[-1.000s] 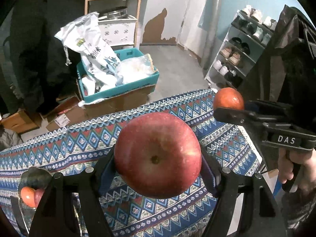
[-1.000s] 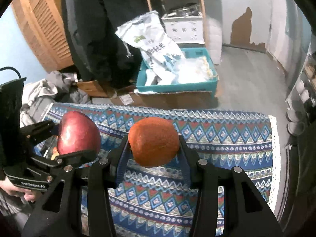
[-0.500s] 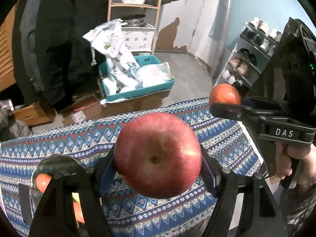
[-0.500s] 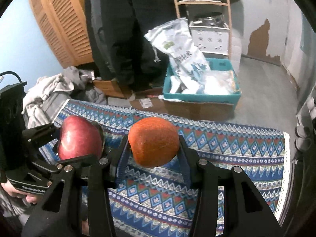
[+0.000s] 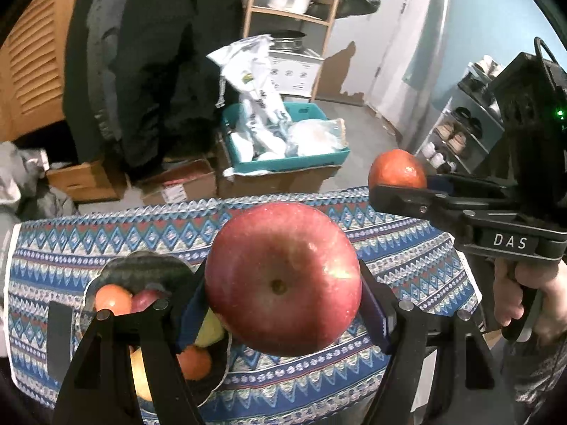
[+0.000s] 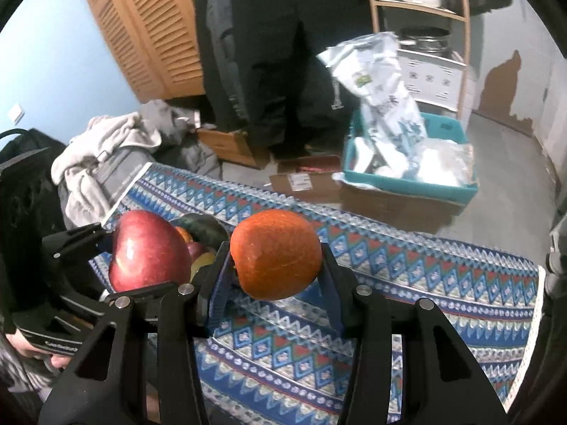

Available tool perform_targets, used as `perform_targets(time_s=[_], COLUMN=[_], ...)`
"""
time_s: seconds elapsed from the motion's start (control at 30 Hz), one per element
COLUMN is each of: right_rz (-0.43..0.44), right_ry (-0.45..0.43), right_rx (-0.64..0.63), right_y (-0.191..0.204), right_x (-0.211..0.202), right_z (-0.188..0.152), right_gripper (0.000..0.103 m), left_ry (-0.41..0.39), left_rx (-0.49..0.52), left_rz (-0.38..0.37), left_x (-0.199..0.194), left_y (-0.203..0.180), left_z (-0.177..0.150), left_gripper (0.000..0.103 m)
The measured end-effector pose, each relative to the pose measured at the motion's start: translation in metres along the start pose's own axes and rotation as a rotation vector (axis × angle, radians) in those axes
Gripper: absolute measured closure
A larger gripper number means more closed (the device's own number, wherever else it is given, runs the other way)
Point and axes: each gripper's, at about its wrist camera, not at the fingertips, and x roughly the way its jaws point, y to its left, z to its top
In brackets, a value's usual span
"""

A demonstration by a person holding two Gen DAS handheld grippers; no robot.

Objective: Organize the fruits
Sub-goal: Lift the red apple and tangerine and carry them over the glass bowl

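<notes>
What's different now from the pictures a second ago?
Both hands carried their fruit sideways along the table toward the fruit bowl, which now shows far more in the left view. Nothing was picked up or dropped: the left gripper still holds the red apple, the right gripper the orange.

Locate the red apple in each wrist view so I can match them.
Left wrist: red apple at centre, clamped in the left gripper.
Right wrist: red apple at left, beside the orange in the right gripper.
Shared landmark: teal crate on the floor beyond the table.
</notes>
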Motion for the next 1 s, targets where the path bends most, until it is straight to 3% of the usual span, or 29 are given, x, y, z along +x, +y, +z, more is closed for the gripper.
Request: perform_targets(time_s=[0.7,1.0], right_rz=[0.129,0.191], right_ry=[0.129,0.21], right_rx=[-0.044,-0.023], right_y=[0.069,0.092], right_x=[0.088,0.138], right_z=[0.026,0.028], right_gripper=[0.057,0.057], left_ry=[0.057,0.134], left_rx=[-0.188,-0.285], left_rz=[0.121,0.171], left_x=[-0.005,0.013], left_y=[0.108,0.151], left_z=[-0.035,-0.06], left_gripper=[0.027,0.027])
